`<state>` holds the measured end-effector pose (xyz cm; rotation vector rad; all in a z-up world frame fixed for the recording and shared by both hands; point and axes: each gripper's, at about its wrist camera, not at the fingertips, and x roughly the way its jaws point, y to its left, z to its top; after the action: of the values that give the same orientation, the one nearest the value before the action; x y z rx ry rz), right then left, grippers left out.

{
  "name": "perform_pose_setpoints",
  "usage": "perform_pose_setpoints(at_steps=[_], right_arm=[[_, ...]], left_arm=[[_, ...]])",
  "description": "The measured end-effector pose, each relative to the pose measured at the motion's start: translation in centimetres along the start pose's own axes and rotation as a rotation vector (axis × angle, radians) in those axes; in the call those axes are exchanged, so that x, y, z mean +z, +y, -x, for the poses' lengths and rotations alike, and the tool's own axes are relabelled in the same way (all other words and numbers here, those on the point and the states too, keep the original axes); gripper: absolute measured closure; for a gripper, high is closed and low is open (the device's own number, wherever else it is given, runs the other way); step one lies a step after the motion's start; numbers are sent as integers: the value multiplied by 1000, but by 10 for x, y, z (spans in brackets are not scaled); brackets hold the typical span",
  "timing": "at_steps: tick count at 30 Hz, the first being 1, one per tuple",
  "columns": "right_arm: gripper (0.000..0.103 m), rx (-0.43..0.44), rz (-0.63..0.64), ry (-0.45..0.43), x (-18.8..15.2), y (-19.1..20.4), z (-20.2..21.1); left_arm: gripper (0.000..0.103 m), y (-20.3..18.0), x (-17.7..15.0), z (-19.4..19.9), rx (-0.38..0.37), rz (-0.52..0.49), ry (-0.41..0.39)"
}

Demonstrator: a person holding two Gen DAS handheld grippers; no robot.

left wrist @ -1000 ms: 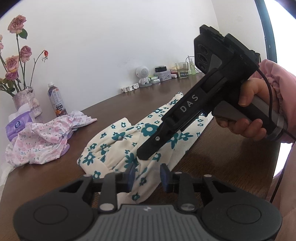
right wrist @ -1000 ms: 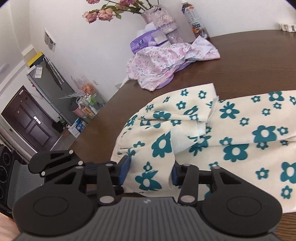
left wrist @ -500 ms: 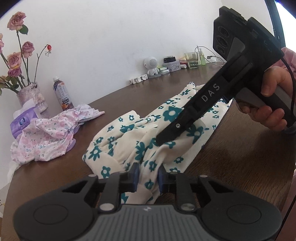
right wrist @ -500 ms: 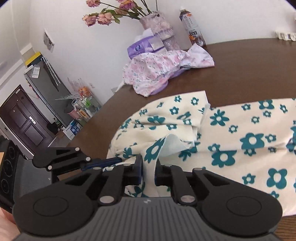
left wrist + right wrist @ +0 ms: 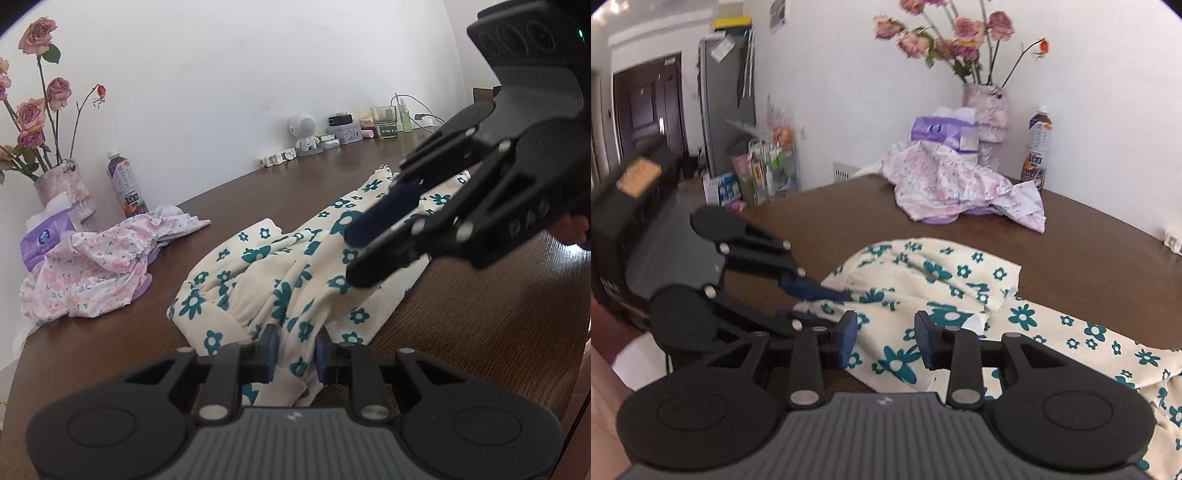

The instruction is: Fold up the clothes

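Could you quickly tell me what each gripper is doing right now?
Left gripper: closed on the teal-flowered garment.
Right gripper: open, fabric between its fingers, not clamped.

Hidden, cropped and blurred parts

Near hem of the teal-flowered garment lost under the left gripper body at the table's front edge (grip point itself unseen); far end covered by the right gripper, blurred and cut by the right frame edge. Hand mostly cropped. Small items at the table's far edge too tiny to identify. Bottle label unreadable. Tissue pack half buried behind the pink floral cloth.
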<state>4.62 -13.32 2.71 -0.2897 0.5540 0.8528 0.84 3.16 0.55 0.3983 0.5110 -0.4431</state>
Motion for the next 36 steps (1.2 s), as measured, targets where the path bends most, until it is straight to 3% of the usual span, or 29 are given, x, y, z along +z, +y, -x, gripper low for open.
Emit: perform_pose_setpoints(at_steps=[2,4,6,11,17,20,25,32,36], right_arm=[[70,-18,37,41,-5,5,-12],[89,-28,20,73,-9,5,-18],[93,-28,-9,86,-13,4,-21],[93,-34,-23,77,-18,6,-22],[93,-29,-32,72,-22,4,-23],[92,-8,-76,57,-20,0,-17],[90,75,-204,-57,-8,-10,1],[90,33,-226,8,-21,-10,-21],[90,10,-206,10,-25,-7,-23]], left_arm=[[80,0,-2,4,10,13,-6],[80,3,-7,13,15,47,-11],[80,7,-12,22,13,93,-19],[90,8,-17,29,40,157,-27],[94,19,-28,28,61,291,-10],[94,17,-31,31,70,291,-12],[94,14,-34,32,80,279,-7],[92,16,-36,34,78,304,-12],[91,26,-36,51,37,383,-88]])
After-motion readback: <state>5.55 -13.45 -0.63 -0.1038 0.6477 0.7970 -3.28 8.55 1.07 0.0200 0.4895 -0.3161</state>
